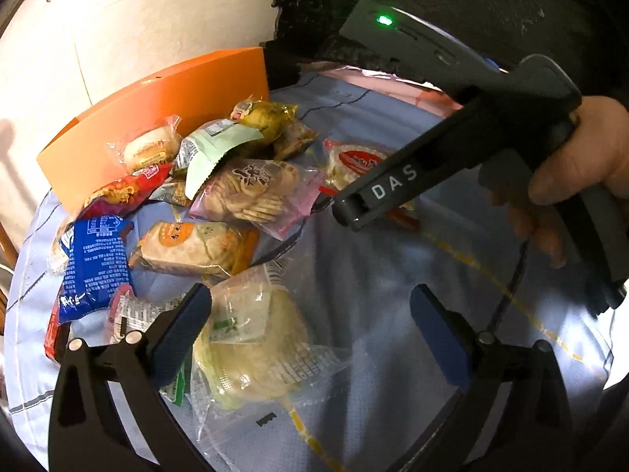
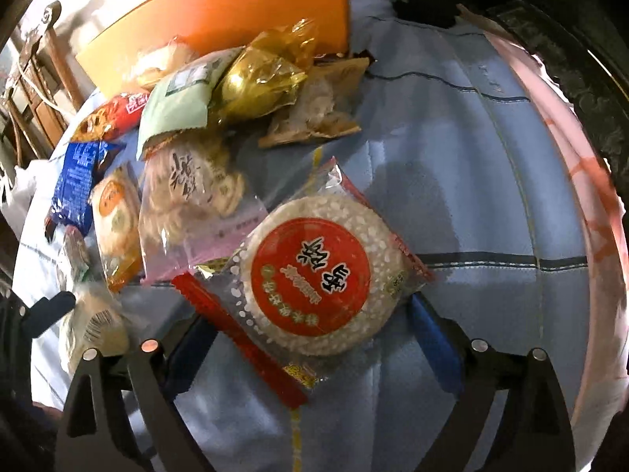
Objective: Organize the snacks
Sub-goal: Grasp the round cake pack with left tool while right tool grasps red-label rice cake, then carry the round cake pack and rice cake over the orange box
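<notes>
A round rice cake (image 2: 314,279) in a clear wrapper with a red label lies between the wide-apart fingers of my right gripper (image 2: 310,326). Its wrapper edges overlap both blue pads (image 2: 432,334), but the pads do not squeeze the cake. In the left wrist view that gripper (image 1: 377,192), held by a hand (image 1: 582,165), hovers over the same rice cake (image 1: 354,161). My left gripper (image 1: 310,314) stands open. A pale pastry (image 1: 251,346) in clear wrap lies against its left finger (image 1: 184,330). Several more snack packets are heaped before an orange box (image 1: 157,106).
The heap holds a blue packet (image 1: 94,259), a pink-edged cracker bag (image 1: 255,192), a green packet (image 1: 212,149) and a gold-wrapped one (image 1: 267,118). All lie on a light blue cloth (image 2: 471,196) with a pink border (image 2: 589,181). Dark carved furniture (image 1: 298,11) stands behind, and a wooden chair (image 2: 35,63) stands off to the left.
</notes>
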### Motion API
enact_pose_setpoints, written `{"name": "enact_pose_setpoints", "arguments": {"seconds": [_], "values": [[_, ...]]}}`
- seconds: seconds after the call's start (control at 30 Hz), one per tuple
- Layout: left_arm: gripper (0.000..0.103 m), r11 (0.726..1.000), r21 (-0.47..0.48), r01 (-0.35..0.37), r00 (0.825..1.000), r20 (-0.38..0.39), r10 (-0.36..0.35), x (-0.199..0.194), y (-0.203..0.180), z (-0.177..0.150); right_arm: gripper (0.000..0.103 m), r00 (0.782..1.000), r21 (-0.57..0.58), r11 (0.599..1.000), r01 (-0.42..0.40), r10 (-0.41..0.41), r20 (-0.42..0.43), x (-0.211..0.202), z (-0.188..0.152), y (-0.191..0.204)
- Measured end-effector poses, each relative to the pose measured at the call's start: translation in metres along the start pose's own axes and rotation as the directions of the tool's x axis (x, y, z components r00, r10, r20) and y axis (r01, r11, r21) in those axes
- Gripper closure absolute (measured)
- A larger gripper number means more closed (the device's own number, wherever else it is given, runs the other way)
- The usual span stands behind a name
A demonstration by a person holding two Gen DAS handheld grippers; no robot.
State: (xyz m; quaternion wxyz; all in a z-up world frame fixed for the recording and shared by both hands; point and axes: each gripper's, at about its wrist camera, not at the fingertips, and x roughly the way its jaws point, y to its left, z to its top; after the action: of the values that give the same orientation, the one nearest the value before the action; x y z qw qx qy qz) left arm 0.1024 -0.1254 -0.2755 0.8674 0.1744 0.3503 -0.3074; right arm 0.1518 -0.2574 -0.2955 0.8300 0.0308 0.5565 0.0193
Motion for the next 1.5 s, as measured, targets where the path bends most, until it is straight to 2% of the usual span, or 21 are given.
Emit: {"name": "enact_pose_setpoints", "arguments": {"seconds": [0.03,0.07,0.1,0.17,0.2,0.23,0.27,0.3,0.33,0.37,0.5,0.6,0.67,0.7,0.73,0.93,1.2,1.33,1.5], "values": [[0.006,1.000,0.006,-0.001,1.000,0.001,0.001,0.000,-0.001,-0.001,0.030,1.000,-0.003,1.000,0.000,0.000,0.007,-0.002,0.000,0.001],[0.009,1.000,-0.002,0.003,1.000,0.004,-0.003,-0.001,0.001,-0.001,0.033,1.000,-0.006,1.000,-0.008,0.008,0.013,-0.005,0.000,0.002],[0.027,1.000,-0.025,-0.006,1.000,0.016,0.007,-0.004,0.006,-0.002,0.034,1.000,-0.006,1.000,-0.016,0.016,0.013,-0.007,0.000,0.002],[0.043,0.997,-0.077,-0.013,1.000,0.021,0.015,-0.010,0.019,-0.003,0.036,1.000,-0.026,1.000,-0.009,0.009,0.014,-0.008,0.002,0.005],[0.055,0.994,-0.104,-0.022,0.999,0.025,0.025,-0.014,0.027,-0.003,0.036,1.000,-0.035,0.999,-0.008,0.009,0.018,-0.010,0.001,0.006],[0.053,0.992,-0.126,-0.020,0.999,0.027,0.024,-0.018,0.032,-0.004,0.036,1.000,-0.037,0.999,-0.014,0.015,0.021,-0.010,-0.001,0.005],[0.046,0.989,-0.148,-0.030,0.999,0.030,0.035,-0.023,0.038,-0.007,0.036,0.999,-0.035,0.999,-0.022,0.023,0.025,-0.012,-0.003,0.006],[0.016,0.986,-0.158,-0.058,0.998,0.027,0.063,-0.026,0.042,-0.009,0.036,0.999,-0.034,0.999,-0.026,0.027,0.022,-0.012,-0.005,0.006],[0.005,0.981,-0.169,-0.094,0.995,0.025,0.099,-0.028,0.044,-0.012,0.036,0.999,-0.033,0.999,-0.029,0.030,0.017,-0.012,-0.007,0.006],[0.005,0.979,-0.180,-0.101,0.994,0.020,0.106,-0.028,0.046,-0.013,0.035,1.000,-0.035,0.999,-0.029,0.029,0.011,-0.010,-0.007,0.007],[0.004,0.974,-0.220,-0.052,0.996,-0.088,0.033,-0.008,0.044,-0.019,0.035,1.000,-0.043,0.999,-0.011,0.011,0.006,-0.009,-0.009,0.010],[0.005,0.982,-0.187,-0.015,0.999,-0.039,0.008,-0.010,0.033,-0.015,0.035,1.000,-0.046,0.999,-0.007,0.007,0.005,-0.009,-0.013,0.012],[0.021,0.985,-0.170,0.032,0.999,-0.016,-0.035,-0.013,0.030,-0.013,0.035,1.000,-0.049,0.999,-0.004,0.004,0.004,-0.010,-0.014,0.013],[0.042,0.986,-0.166,0.035,0.999,-0.026,-0.040,-0.011,0.029,-0.013,0.035,1.000,-0.049,0.999,-0.004,0.004,0.004,-0.010,-0.014,0.013],[0.048,0.982,-0.177,0.060,0.997,-0.044,-0.069,-0.007,0.032,-0.014,0.036,1.000,-0.047,0.999,-0.005,0.005,0.004,-0.010,-0.014,0.013],[0.049,0.975,-0.208,0.079,0.996,-0.033,-0.088,-0.015,0.040,-0.016,0.041,0.999,-0.039,0.999,-0.036,0.037,0.024,-0.016,-0.018,0.011],[0.049,0.960,-0.273,0.060,0.998,0.020,-0.057,-0.052,0.070,-0.015,0.042,0.988,-0.019,0.995,-0.097,0.098,0.116,-0.057,-0.019,0.010],[0.049,0.953,-0.299,0.040,0.999,0.044,-0.029,-0.070,0.086,-0.014,0.042,0.979,-0.032,0.992,-0.119,0.122,0.165,-0.085,-0.013,0.015],[0.049,0.949,-0.315,0.001,0.996,0.086,0.027,-0.092,0.107,0.000,0.041,0.955,-0.048,0.989,-0.142,0.149,0.254,-0.130,0.013,0.024]]}}
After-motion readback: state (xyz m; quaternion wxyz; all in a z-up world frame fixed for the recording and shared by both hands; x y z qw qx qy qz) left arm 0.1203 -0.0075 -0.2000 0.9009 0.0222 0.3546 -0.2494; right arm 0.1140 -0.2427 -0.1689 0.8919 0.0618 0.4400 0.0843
